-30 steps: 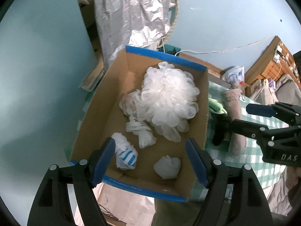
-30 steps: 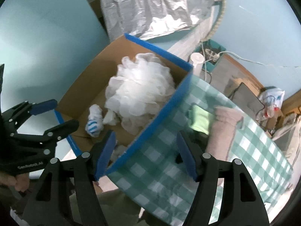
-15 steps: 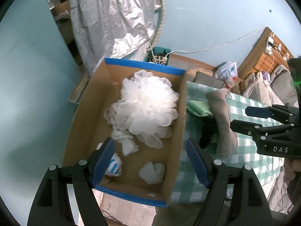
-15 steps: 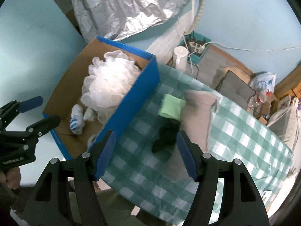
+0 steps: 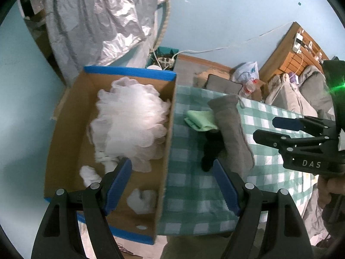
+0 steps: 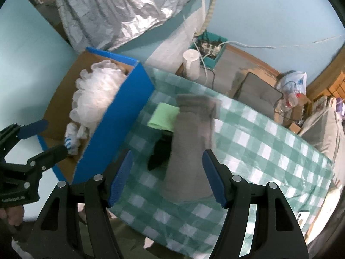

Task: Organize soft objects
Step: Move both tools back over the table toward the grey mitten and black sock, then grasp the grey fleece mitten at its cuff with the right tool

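Note:
A blue-edged cardboard box (image 5: pixel 64 133) (image 6: pixel 120 129) stands at the table's left end. It holds a big white mesh pouf (image 5: pixel 131 120) (image 6: pixel 94 95) and small white cloth bundles (image 5: pixel 142 200), one blue-striped (image 6: pixel 72 144). On the green checked tablecloth (image 5: pixel 194 194) (image 6: pixel 258 142) lie a grey towel (image 5: pixel 232 129) (image 6: pixel 192 146), a light green cloth (image 5: pixel 200 120) (image 6: pixel 163 115) and a black cloth (image 5: pixel 211 149) (image 6: pixel 158 154). My left gripper (image 5: pixel 172 181) is open and empty above the box's right wall. My right gripper (image 6: pixel 167 176) is open and empty above the grey towel.
A silver foil sheet (image 5: pixel 97 21) hangs behind the box. On the floor behind the table are a power strip in a teal tray (image 6: pixel 207 47), a white cylinder (image 6: pixel 192 62), a grey cushion (image 6: pixel 256 95) and a plastic bag (image 5: pixel 248 73). Wooden furniture (image 5: pixel 297 47) stands far right.
Both grippers have moved right, away from over the box and toward the cloths on the tablecloth. Both stay open and empty.

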{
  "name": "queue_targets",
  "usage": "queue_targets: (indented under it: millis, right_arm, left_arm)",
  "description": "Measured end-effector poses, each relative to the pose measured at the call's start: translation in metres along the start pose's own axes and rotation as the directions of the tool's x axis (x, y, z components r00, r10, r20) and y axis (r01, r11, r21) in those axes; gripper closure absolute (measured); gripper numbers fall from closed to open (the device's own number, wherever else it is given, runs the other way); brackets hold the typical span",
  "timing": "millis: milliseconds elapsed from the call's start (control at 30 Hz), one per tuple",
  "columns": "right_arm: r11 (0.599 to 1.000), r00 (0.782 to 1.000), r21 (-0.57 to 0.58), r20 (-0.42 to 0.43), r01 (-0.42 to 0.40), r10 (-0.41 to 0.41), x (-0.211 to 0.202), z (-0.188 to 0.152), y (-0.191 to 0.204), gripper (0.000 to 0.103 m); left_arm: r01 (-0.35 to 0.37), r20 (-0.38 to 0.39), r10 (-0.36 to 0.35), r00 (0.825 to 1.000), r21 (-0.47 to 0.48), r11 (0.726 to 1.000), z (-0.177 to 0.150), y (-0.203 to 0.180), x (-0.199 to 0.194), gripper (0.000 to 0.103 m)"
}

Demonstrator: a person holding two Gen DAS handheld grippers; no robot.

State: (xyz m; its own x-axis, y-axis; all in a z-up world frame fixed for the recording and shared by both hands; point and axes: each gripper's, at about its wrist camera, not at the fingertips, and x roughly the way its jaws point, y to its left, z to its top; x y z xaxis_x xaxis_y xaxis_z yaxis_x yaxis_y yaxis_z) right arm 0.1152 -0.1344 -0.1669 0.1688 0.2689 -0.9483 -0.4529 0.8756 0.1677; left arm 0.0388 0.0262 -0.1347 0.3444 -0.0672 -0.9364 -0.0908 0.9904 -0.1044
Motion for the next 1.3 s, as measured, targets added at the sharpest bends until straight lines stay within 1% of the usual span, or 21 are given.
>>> queue_targets:
  millis: [200,467,633,833,1033,1133,1167,1200,1267,1300]
  right_arm:
    - [1.0,1.0,0.023,-0.027,0.006,-0.005,0.015,-0.002,-0.021,0.035]
    - [1.0,0.999,0.017,-0.048,0.004,-0.003,0.041,-0.003,-0.033,0.035]
    - [1.0,0.998,0.024,-0.056,-0.016,0.017,0.059,-0.001,-0.039,0.035]
    - [0.999,0.997,0.028,-0.072,-0.029,0.031,0.077,0.002,-0.043,0.035]
    - [0.999,0.994,0.021,-0.101,-0.032,0.034,0.097,0.004,-0.041,0.035]
    - [0.999,0.992,0.025,-0.119,-0.046,0.049,0.105,0.001,-0.041,0.036]
    - [0.998,0.991,0.024,-0.119,-0.052,0.054,0.106,-0.001,-0.041,0.044]
    - [0.998,0.991,0.023,-0.119,-0.06,0.063,0.106,-0.002,-0.041,0.059]
    - [0.996,0.989,0.033,-0.118,-0.082,0.086,0.106,-0.004,-0.042,0.074]
    - [0.996,0.99,0.032,-0.112,-0.084,0.087,0.104,-0.005,-0.043,0.081]
  left_arm:
    - [0.023,-0.028,-0.023,0.999,0.023,0.999,0.001,-0.02,0.02,0.024]
    - [0.031,-0.066,-0.028,0.997,0.045,0.999,0.003,-0.038,0.049,0.024]
    - [0.034,-0.071,-0.03,0.997,0.065,0.997,0.004,-0.047,0.061,0.024]
    - [0.047,-0.093,-0.041,0.995,0.059,0.997,0.002,-0.052,0.08,0.024]
    - [0.031,-0.122,-0.024,0.992,0.058,0.998,-0.001,-0.054,0.095,0.024]
    - [0.025,-0.14,-0.018,0.99,0.05,0.998,-0.003,-0.052,0.1,0.024]
    - [0.023,-0.142,-0.016,0.99,0.048,0.999,-0.003,-0.051,0.1,0.024]
    - [0.02,-0.144,-0.013,0.989,0.047,0.999,-0.003,-0.051,0.1,0.024]
    - [0.017,-0.145,-0.01,0.989,0.042,0.999,-0.004,-0.049,0.099,0.024]
    - [0.017,-0.146,-0.011,0.989,0.039,0.999,-0.004,-0.049,0.098,0.024]
